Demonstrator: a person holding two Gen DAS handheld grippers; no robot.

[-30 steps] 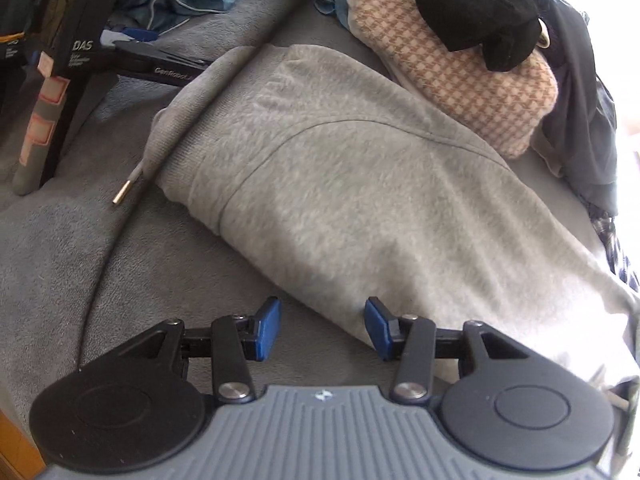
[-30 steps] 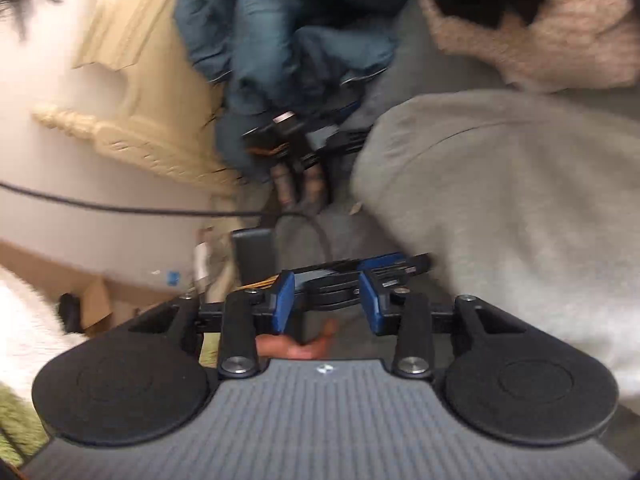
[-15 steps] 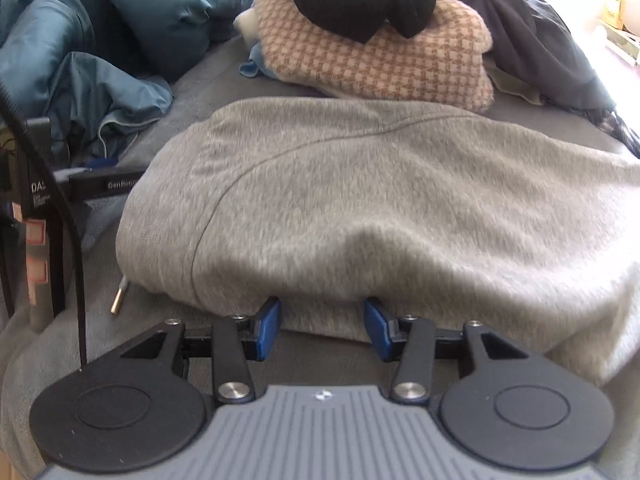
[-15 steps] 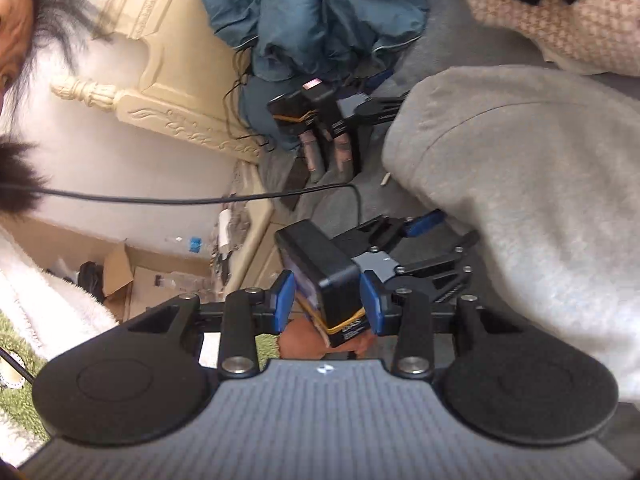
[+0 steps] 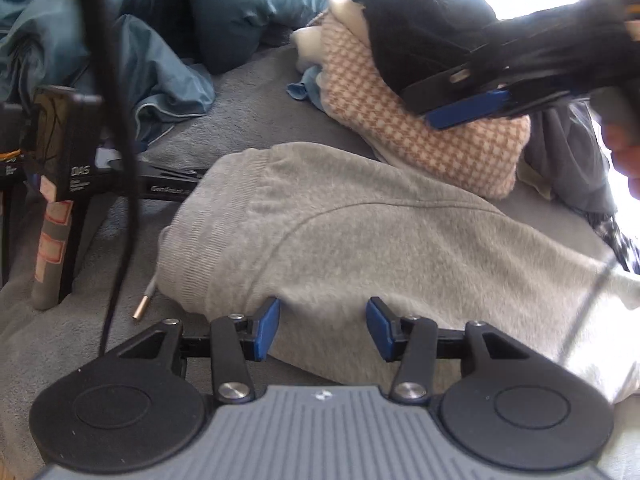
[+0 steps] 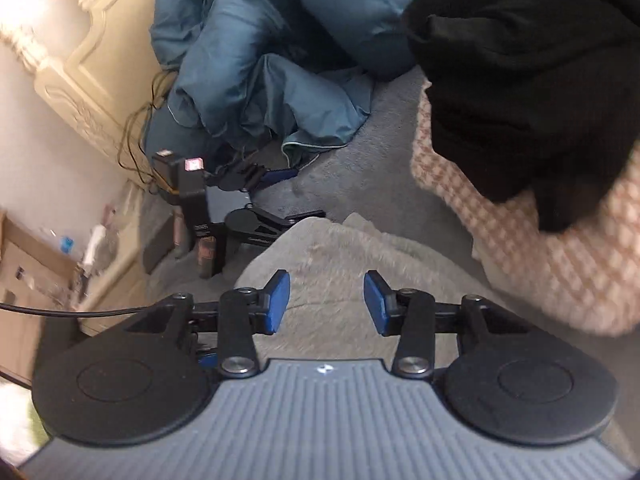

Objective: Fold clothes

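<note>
The grey sweatshirt (image 5: 380,248) lies folded on the bed, its far end cut off, with the left claw (image 5: 323,328) apart at its near edge and the right claw (image 6: 326,307), jaws just opening and empty, above it.

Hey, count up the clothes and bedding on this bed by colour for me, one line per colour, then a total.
Grey: 1, the grey sweatshirt
Pink-and-cream houndstooth: 1, the folded houndstooth knit
Black: 1, the black garment on top of the knit
Teal blue: 1, the crumpled teal duvet
Total: 4, not counting dark fabric at the far edge that is too unclear to sort.
</note>
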